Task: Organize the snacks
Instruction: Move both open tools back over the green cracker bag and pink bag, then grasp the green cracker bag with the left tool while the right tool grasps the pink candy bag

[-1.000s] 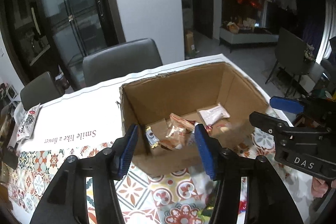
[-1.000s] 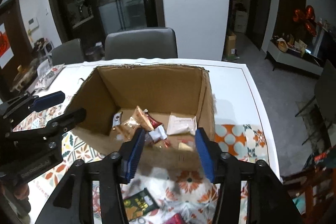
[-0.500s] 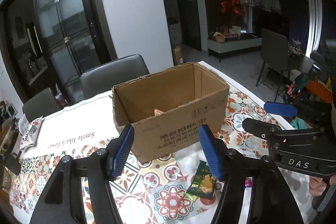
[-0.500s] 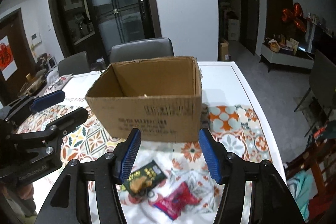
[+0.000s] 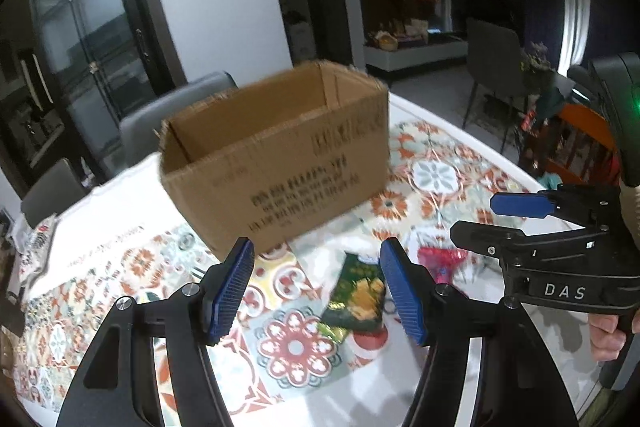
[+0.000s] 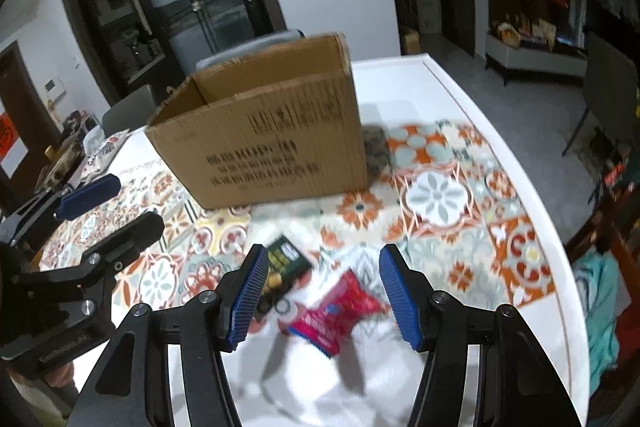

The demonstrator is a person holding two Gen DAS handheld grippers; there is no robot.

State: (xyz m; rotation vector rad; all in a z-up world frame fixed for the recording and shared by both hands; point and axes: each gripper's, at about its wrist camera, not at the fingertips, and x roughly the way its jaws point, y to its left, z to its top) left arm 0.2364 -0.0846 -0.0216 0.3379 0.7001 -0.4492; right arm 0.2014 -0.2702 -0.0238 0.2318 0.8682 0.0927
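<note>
Both claws hung spread and empty above the tiled-pattern surface (image 5: pixel 436 179), each seen through its own wrist camera. The left claw (image 5: pixel 318 291) stood with its blue pads wide apart, holding nothing; the right claw (image 6: pixel 322 297) was likewise wide, nothing between its pads.

The open cardboard box (image 5: pixel 280 155) stood upright on the surface at 12 o'clock from the left claw, its printed side facing the camera. In the right view the box (image 6: pixel 272 139) sat at 11 o'clock, well beyond the pads.

Two snack packets lay loose on the surface, outside the box. The green packet (image 5: pixel 356 295) lay flat at 1 o'clock from the left claw's centre, just beside its right pad; in the right view the green packet (image 6: pixel 286 261) lay by the left pad. The red packet (image 6: pixel 336 311) lay between the right claw's pads in the picture, blurred, just beside the green one. From the left view the red packet (image 5: pixel 440 259) showed at 2 o'clock, partly behind the right claw (image 5: pixel 508 223), which reached in from 3 o'clock.

A grey chair (image 5: pixel 176 119) stood behind the box. The box's contents could not be seen.
</note>
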